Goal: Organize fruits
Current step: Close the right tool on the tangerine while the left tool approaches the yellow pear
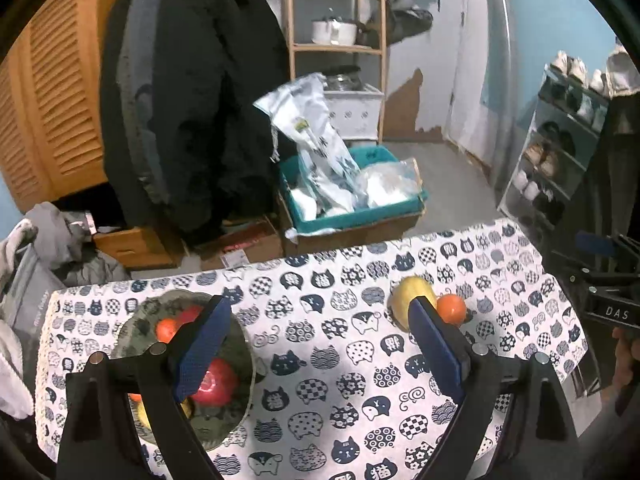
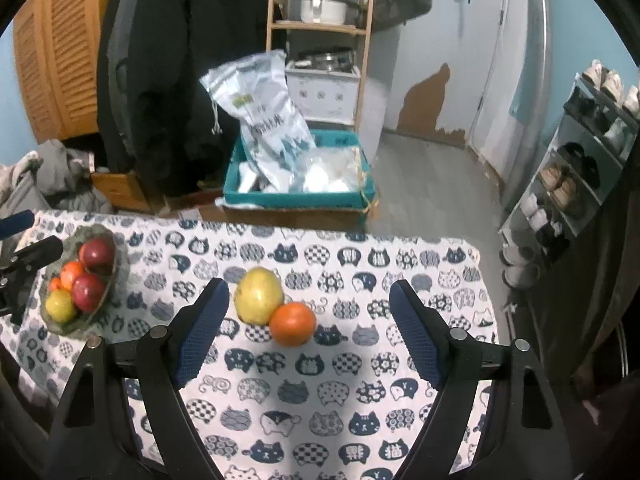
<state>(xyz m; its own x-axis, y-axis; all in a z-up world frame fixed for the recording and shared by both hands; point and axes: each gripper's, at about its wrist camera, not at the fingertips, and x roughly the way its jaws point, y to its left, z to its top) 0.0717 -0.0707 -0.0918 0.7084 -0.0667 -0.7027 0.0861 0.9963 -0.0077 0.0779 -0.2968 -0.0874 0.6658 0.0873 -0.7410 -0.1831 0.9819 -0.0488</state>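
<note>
A green glass bowl point(image 2: 100, 304) at the table's left holds red apples point(image 2: 97, 253), small oranges point(image 2: 71, 273) and a yellow fruit point(image 2: 60, 305); it also shows in the left wrist view point(image 1: 132, 332). A yellow pear-like fruit point(image 2: 258, 294) and an orange point(image 2: 292, 323) lie touching on the cat-print cloth; they also show in the left wrist view, the yellow fruit point(image 1: 402, 300) and the orange point(image 1: 451, 308). My right gripper point(image 2: 308, 328) is open and empty, its fingers either side of both fruits, above the table. My left gripper point(image 1: 320, 344) is open and empty, beside the bowl.
The table with the cat-print cloth point(image 2: 320, 400) ends at a far edge; beyond it on the floor stand a teal box with bags point(image 2: 300, 196) and cardboard boxes. A shoe rack point(image 2: 576, 168) stands to the right, hanging coats point(image 2: 180, 80) to the left.
</note>
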